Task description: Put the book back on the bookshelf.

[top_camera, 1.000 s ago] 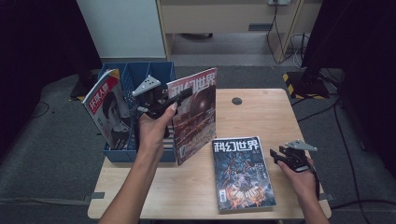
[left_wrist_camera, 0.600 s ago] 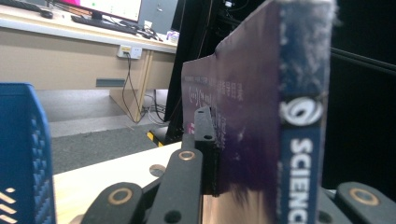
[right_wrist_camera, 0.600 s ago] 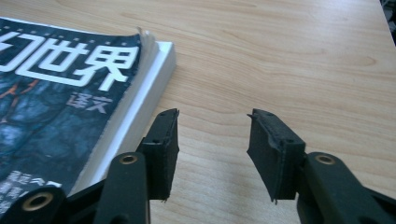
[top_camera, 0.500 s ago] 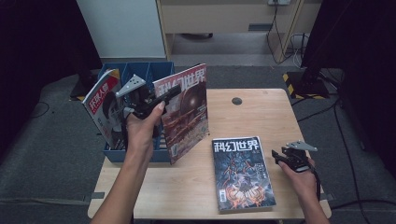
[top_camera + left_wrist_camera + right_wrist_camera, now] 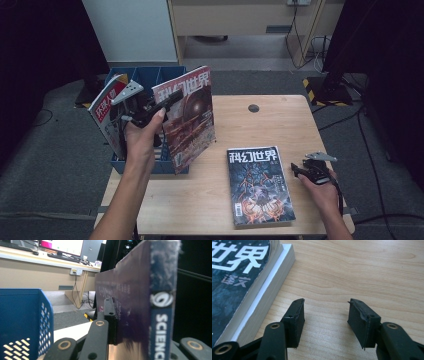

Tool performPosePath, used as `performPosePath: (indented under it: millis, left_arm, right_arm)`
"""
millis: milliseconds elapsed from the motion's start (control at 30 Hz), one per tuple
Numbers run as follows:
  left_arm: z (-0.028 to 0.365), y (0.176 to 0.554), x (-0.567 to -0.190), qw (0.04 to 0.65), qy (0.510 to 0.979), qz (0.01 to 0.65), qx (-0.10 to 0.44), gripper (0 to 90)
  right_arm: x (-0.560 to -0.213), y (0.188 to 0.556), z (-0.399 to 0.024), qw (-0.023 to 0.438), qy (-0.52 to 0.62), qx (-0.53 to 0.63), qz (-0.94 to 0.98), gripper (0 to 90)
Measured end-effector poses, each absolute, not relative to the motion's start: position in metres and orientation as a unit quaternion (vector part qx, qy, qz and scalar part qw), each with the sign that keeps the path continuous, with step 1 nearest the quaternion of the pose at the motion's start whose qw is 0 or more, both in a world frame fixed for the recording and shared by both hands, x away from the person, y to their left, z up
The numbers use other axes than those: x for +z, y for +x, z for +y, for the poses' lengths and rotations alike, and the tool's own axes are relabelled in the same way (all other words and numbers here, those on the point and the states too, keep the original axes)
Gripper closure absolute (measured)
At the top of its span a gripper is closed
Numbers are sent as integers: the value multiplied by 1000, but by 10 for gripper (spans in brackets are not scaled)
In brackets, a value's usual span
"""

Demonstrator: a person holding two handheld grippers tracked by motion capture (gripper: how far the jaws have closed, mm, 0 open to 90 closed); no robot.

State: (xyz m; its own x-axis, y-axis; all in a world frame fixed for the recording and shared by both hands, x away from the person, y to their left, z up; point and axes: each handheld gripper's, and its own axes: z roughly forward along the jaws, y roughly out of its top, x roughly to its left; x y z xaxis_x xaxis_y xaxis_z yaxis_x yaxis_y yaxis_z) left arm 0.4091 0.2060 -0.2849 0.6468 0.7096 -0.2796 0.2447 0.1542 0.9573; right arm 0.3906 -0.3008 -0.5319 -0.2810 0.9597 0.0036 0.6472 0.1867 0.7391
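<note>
High view: my table [image 5: 260, 125] carries the blue bin [image 5: 145, 80] at its left edge, and the work in hand looks like filing magazines upright into that bin. One red-titled magazine [image 5: 104, 107] leans in the bin's left compartment, so I judge that part done. The second, the raised magazine [image 5: 187, 117], is in my left fingers [image 5: 162, 102]; it stands nearly upright, tilted a little, with its lower edge near the bin's right wall, though I cannot tell whether it is inside the bin or just beside it. It is not yet let go. The third, the flat magazine [image 5: 260, 185], lies face up on the table near my side, not yet picked up.

Left gripper view: my left fingers are closed down tight on the raised magazine [image 5: 140, 302], one black pad [image 5: 110, 315] flat against its cover, with the spine toward the camera.

Right gripper view: my right fingers [image 5: 325, 320] have just been opening and now stand about half apart, holding nothing, with bare wood between them. The flat magazine [image 5: 244, 285] lies just beside the left pad, apart from it.
</note>
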Motion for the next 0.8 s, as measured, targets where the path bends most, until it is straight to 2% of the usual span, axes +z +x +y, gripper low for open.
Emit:
performPosePath:
  millis: [800]
  left_arm:
    - [260, 390, -287, 662, 595, 405, 209, 833]
  right_arm:
    - [-537, 392, -298, 242, 545, 331, 731, 340]
